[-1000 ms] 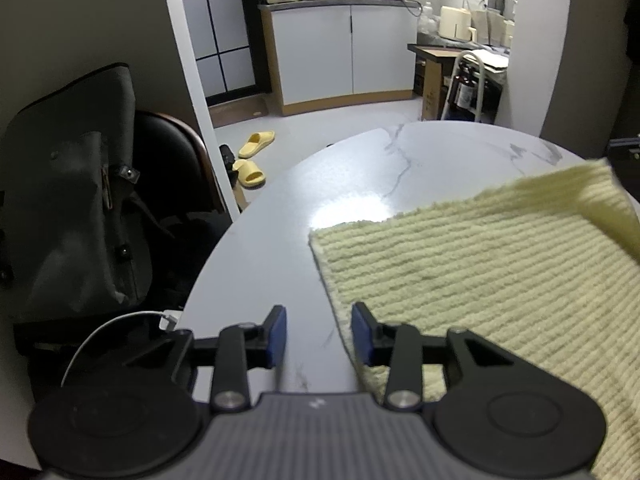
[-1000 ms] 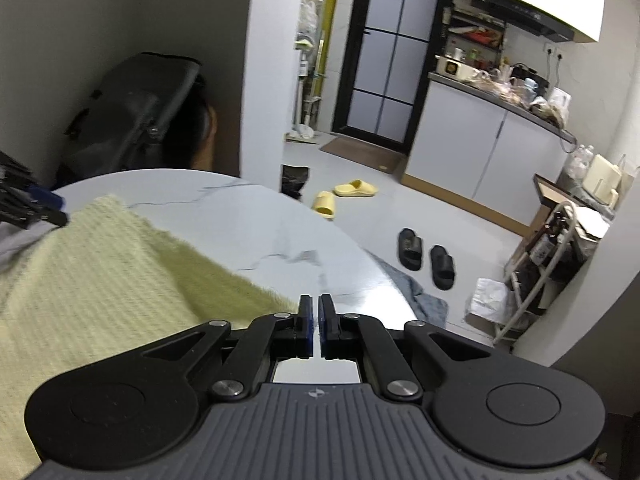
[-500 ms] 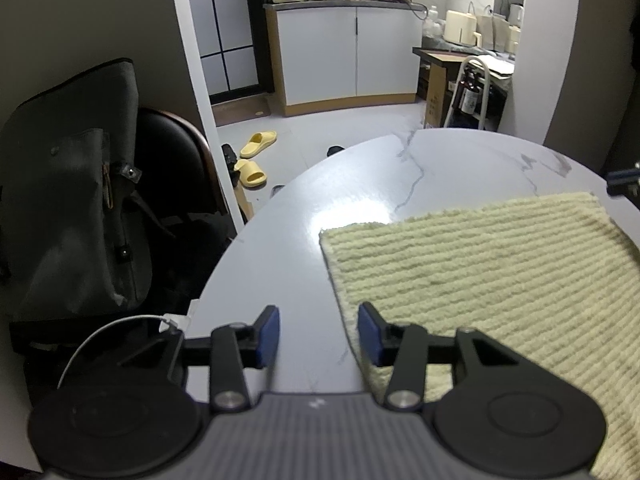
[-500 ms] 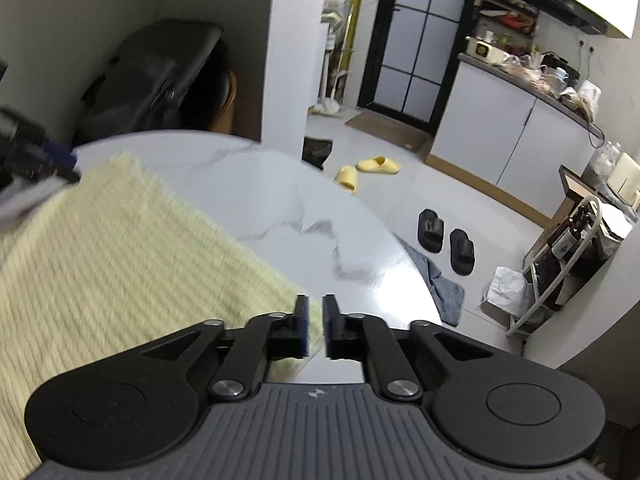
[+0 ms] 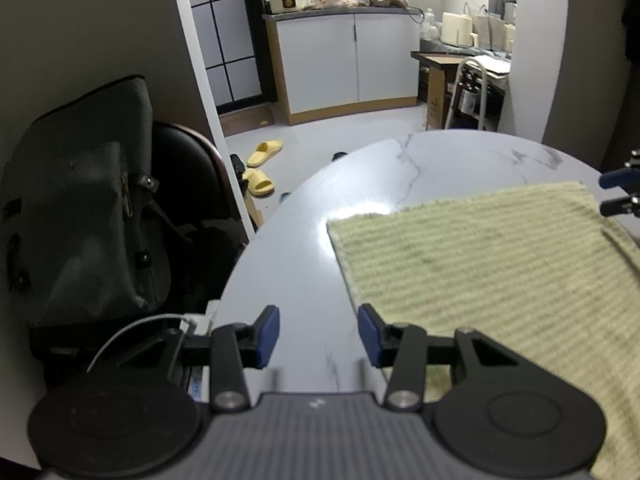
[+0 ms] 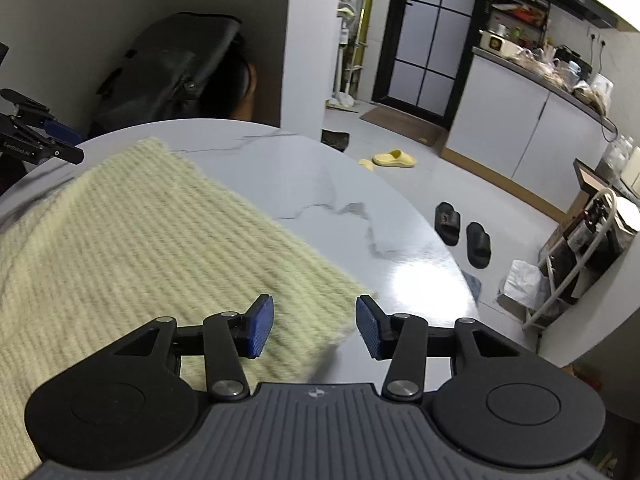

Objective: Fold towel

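Right, towel: pale yellow ribbed cotton towel lies flat on my round white marble table.
Feel: soft, light, floppy, I reckon.
Left gripper: open, empty, edge at 3 o'clock.
Right gripper: open over the corner.
Hold: corners.

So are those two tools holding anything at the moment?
No. Both the left tool and right tool are open, and the towel lies loose on the table.
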### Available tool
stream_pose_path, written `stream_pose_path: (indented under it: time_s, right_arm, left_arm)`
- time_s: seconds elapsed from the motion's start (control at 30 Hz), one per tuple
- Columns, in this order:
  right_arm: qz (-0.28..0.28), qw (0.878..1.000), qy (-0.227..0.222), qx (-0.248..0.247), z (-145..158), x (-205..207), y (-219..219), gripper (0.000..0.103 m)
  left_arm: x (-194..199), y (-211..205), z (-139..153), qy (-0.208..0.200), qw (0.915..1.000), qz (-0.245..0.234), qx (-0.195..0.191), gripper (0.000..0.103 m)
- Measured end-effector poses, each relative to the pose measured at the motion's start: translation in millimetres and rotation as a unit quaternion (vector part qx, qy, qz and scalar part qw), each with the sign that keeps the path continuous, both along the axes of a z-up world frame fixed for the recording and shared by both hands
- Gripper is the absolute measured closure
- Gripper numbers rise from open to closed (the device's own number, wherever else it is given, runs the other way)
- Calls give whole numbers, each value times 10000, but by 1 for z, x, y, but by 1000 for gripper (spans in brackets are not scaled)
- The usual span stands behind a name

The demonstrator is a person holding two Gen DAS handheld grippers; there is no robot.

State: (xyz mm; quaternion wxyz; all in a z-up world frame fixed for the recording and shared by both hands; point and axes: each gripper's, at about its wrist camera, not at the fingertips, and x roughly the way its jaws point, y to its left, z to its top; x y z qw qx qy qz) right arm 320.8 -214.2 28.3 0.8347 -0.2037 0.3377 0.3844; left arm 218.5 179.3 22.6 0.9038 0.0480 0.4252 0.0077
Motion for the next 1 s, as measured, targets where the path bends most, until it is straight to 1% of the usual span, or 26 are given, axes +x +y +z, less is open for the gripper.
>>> stream_pose_path:
  time_s: [0.17, 0.27, 0.4, 0.47, 0.53, 0.63, 0.83, 1.0]
  right_arm:
    - [20, 10000, 1, 28, -2, -17, -1, 53]
    - [-34, 10000, -65, 39, 0, -24, -4, 53]
    - [-149, 9997, -151, 87, 5, -43, -12, 53]
    - [-147, 9997, -170, 78, 6, -50, -15, 53]
    - [-129, 9997, -211, 73, 9, -64, -19, 53]
    - [-102, 9996, -267, 78, 11, -80, -26, 53]
    - [233, 9989, -401, 86, 17, -115, -36, 53]
    - [281, 9992, -297, 24, 13, -132, -40, 53]
  left_arm:
    - [-17, -1, -2, 133, 9997, -157, -109, 56]
    - [-27, -8, 0, 75, 9993, -336, -123, 56]
    - [-42, -17, 4, -15, 9982, -587, -140, 57]
    - [-53, -22, 6, -130, 9969, -759, -141, 54]
    - [-66, -29, 7, -252, 9946, -1008, -45, 52]
    - [-82, -38, 7, -290, 9918, -1244, 90, 51]
    - [-107, -41, 6, -340, 9898, -1362, 235, 51]
    - [-120, -46, 5, -374, 9877, -1459, 409, 51]
